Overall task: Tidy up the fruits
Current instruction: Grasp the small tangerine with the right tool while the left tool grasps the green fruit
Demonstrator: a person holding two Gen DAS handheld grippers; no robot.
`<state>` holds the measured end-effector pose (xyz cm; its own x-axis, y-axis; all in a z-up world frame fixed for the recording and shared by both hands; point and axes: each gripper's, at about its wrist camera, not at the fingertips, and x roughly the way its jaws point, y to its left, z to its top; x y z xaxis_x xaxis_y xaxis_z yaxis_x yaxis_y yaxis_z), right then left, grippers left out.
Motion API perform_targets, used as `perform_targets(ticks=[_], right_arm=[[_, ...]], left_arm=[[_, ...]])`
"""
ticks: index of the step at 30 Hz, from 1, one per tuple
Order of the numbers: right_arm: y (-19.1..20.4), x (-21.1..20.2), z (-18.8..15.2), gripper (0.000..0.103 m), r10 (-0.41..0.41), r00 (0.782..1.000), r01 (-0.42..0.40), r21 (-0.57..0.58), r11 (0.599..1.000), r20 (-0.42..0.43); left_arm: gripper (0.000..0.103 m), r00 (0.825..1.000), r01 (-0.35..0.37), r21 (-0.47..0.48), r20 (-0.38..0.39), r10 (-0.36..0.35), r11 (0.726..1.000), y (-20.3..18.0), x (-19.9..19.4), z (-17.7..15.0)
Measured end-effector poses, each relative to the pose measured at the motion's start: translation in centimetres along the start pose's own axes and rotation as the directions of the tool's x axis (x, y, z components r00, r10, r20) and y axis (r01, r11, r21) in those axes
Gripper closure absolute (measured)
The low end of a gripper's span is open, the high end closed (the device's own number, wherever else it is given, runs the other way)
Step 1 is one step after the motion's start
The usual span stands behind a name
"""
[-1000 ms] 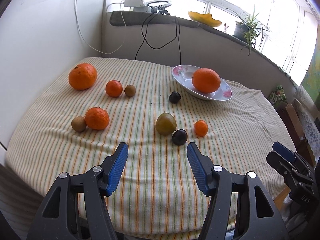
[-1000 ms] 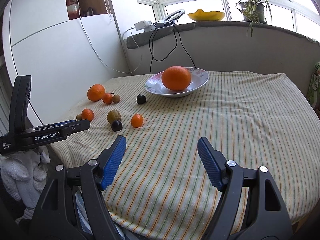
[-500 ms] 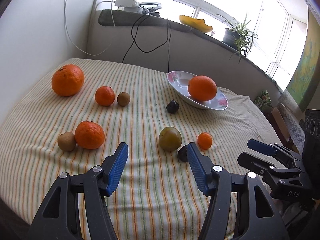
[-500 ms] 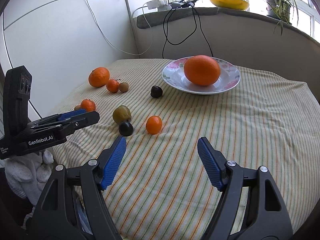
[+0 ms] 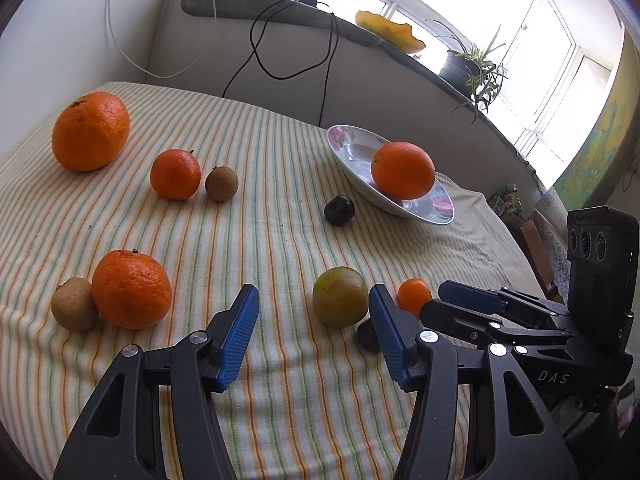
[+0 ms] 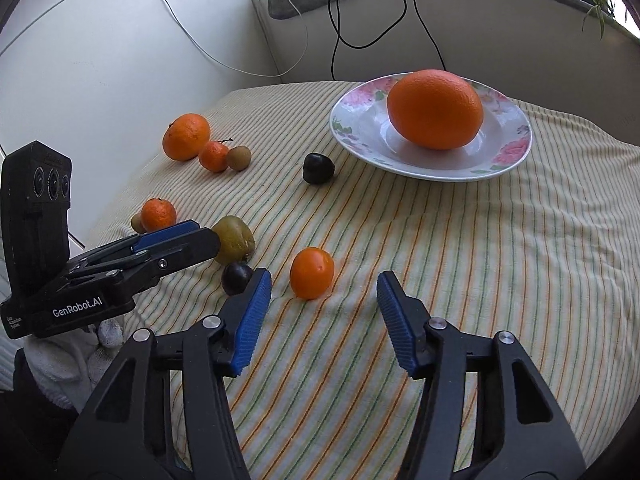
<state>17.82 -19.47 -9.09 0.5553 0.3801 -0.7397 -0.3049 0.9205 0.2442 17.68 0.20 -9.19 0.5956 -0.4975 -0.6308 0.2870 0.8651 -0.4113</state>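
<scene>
Two hand-held grippers over a table [image 6: 540, 264] covered in a striped cloth, fruit scattered across it

Moved in from the near edge over the last second: left gripper [image 5: 312, 336] and right gripper [image 6: 320, 312], both now low above the cloth and closer to the near cluster of fruit. Both released, blue pads spread wide, nothing between them

Near the front edge, a tight group: green-brown fruit [image 5: 340, 297] just ahead of the left gripper's right pad, dark plum [image 6: 236, 278] touching or nearly touching it and partly hidden behind that pad in the left view, small orange fruit [image 6: 312, 267] just beside, almost centred ahead of the right gripper

Toward the left edge: a mandarin [image 5: 131, 289] touching a kiwi [image 5: 74, 309]. Farther back on the left: a big orange [image 5: 91, 131], a smaller mandarin [image 5: 175, 174] and a second kiwi [image 5: 221, 184] close together. Another dark plum [image 5: 339, 209] alone, just beside the plate

Toward the far right edge: flowered plate [image 6: 516, 148] holding one large orange [image 6: 436, 109], the only fruit sorted so far

Fruit itself unmoved. Likely meaning: approach phase of a pick, right gripper lined up on the small orange fruit, left on the green-brown one, with nearly all of the sorting left to do
</scene>
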Motion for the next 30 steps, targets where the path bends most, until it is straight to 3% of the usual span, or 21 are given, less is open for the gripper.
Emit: perform_targets(ticks=[9,18,20,23,30], right_arm=[[0.3,1.3,0.7,0.054,0.014,0.999,-0.014,-0.015,1.0,-0.036],[0.8,1.9,0.9,0.065,0.017,0.998,-0.019,-0.041,0.999,-0.059],[0.9,2.0,0.9,0.067,0.015,0.998,-0.018,-0.044,0.999,-0.061],[1.1,2.3,1.0,0.077,0.002,0.998,-0.005,-0.058,0.998,-0.065],[0.8,2.0,1.1,0.078,0.017,0.998,-0.019,-0.04,0.999,-0.055]], left_arm=[[0.052,0.999,0.016,0.005,-0.035,-0.016,1.0,0.2,0.5,0.4],[0.067,0.996,0.044,0.028,-0.074,-0.041,0.999,-0.3,1.0,0.5],[0.075,0.995,0.056,0.029,-0.078,-0.054,0.998,-0.6,1.2,0.6],[0.076,0.997,0.042,0.051,-0.073,-0.038,0.998,-1.0,1.2,0.5],[0.077,0.996,0.052,0.027,-0.069,-0.05,0.998,-0.8,1.2,0.8]])
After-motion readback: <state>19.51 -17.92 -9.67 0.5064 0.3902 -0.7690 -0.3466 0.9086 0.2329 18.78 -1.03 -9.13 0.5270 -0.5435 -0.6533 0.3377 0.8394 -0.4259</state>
